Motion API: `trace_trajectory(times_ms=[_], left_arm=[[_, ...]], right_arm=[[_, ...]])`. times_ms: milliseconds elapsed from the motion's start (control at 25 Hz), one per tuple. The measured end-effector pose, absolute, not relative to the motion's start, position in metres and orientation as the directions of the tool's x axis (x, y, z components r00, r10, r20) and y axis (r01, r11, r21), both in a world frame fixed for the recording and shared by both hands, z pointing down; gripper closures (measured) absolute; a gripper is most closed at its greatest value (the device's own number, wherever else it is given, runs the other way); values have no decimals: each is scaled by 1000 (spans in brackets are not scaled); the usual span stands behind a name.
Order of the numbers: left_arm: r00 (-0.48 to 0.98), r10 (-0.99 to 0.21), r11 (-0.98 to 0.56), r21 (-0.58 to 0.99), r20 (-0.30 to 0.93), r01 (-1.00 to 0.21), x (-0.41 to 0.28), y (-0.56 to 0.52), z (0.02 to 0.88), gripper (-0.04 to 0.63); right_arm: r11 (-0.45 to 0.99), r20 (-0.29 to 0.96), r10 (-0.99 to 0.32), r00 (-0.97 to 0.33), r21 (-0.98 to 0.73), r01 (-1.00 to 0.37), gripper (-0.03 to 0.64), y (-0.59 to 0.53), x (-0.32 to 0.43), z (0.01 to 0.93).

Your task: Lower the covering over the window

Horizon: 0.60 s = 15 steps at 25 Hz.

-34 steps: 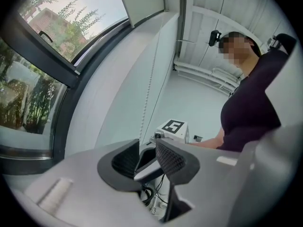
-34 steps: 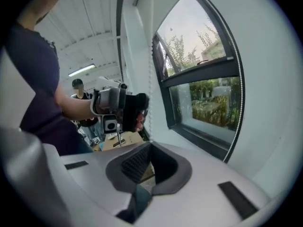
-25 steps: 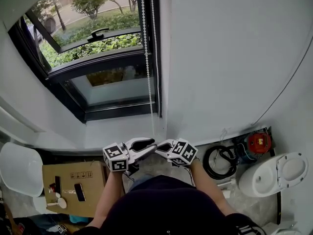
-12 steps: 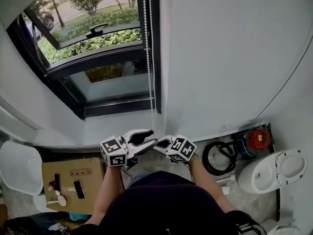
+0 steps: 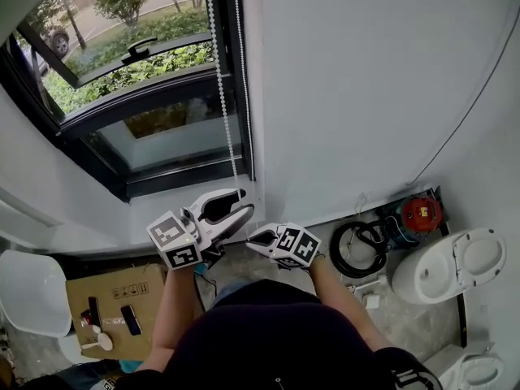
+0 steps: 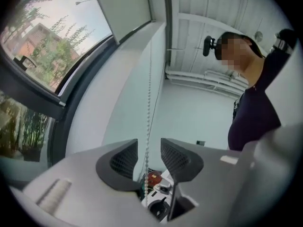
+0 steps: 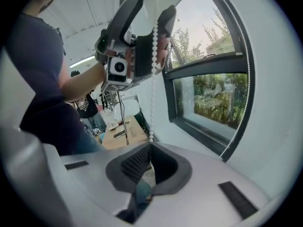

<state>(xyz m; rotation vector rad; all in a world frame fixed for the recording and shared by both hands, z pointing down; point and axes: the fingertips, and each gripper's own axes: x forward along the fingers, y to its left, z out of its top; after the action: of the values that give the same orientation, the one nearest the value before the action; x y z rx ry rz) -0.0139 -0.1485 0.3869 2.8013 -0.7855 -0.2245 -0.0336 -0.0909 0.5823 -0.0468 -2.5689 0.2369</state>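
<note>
Head view: big dark-framed window far left, plain white wall to its right, grey floor near me. What I take for the blind sits high up, so I reckon we're mid hand-over-hand. Right gripper is pressed together on the bead chain low down. Left gripper has just been opening, with the chain running loose between its spread jaws. Next: clamp left higher, pull down.

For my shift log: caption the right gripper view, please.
Right gripper shut on the bead chain beside the window; above, the left gripper, jaws just opened, straddles it.
</note>
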Motion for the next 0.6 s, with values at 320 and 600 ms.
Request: trace_trajectory(times_ms=[320, 600], left_arm=[[878, -478, -829, 330, 1, -451, -10, -150, 393, 574], [899, -437, -808, 428, 27, -405, -23, -146, 428, 574]], right_arm=[[981, 531, 73, -844, -192, -37, 604, -96, -32, 593], [968, 580, 82, -811, -241, -74, 603, -97, -38, 624]])
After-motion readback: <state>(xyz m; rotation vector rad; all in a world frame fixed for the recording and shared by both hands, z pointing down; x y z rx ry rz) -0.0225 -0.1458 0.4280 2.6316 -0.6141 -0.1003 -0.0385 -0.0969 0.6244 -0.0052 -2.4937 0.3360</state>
